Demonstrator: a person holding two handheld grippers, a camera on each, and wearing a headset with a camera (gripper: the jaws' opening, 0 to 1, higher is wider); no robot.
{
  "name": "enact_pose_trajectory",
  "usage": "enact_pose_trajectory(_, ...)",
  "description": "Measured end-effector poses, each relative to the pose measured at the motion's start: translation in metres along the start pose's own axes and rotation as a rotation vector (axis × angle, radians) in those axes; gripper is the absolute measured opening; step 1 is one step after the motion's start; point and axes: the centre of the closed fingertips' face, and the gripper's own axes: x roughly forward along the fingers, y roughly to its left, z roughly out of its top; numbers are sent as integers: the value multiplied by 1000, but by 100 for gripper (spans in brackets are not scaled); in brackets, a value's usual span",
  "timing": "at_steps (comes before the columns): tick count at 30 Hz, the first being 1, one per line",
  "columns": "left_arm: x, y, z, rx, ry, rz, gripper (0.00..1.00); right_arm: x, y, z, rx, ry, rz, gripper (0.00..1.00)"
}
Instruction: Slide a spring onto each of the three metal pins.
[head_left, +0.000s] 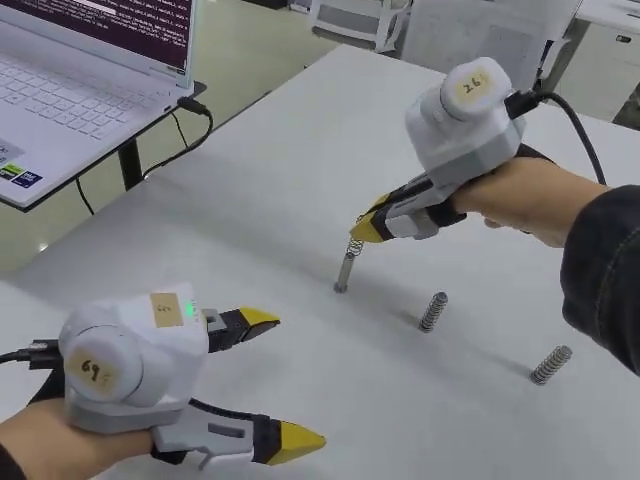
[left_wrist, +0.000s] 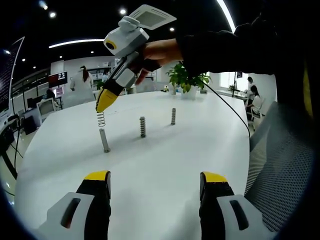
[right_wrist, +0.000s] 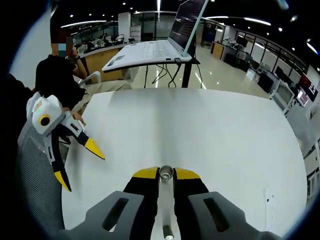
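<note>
Right gripper: we see the right gripper (head_left: 362, 231) reaching in from the upper right of the head view. Its yellow tips are angled down and to the left, and its jaws are pinched together on the spring (head_left: 354, 246).
Right hand: the right hand (head_left: 530, 195) wraps the grip from behind, with the wrist raised well above the table (head_left: 280, 170). A dark sleeve (head_left: 600, 270) runs off the right edge.
Spring: it hangs upright from its top coils. Its lower end meets the top of the bare pin (head_left: 344, 274), and we cannot tell whether any coil is over it.
Bare pin: it stands upright on the table right under the right gripper's tips. In the right gripper view we look down its length between the closed jaws.
Left gripper: the left gripper (head_left: 281, 378) sits low at the near left, roughly level. Its jaws are spread wide around nothing and point toward the pins.
Left hand: the left hand (head_left: 35, 440) grips it from behind at the bottom corner.
Other pins: the second pin (head_left: 433, 311) and the third pin (head_left: 551, 364) stand to the right, each wearing a spring. Both are apart from the grippers.
Laptop: we see an open laptop (head_left: 70, 90) beyond the table's left edge.
</note>
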Motion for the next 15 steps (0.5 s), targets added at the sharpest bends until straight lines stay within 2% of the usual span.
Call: enact_pose_trajectory(15,0,3,-4,-10,8,3,68,9,-3,-3,4,6,8,8)
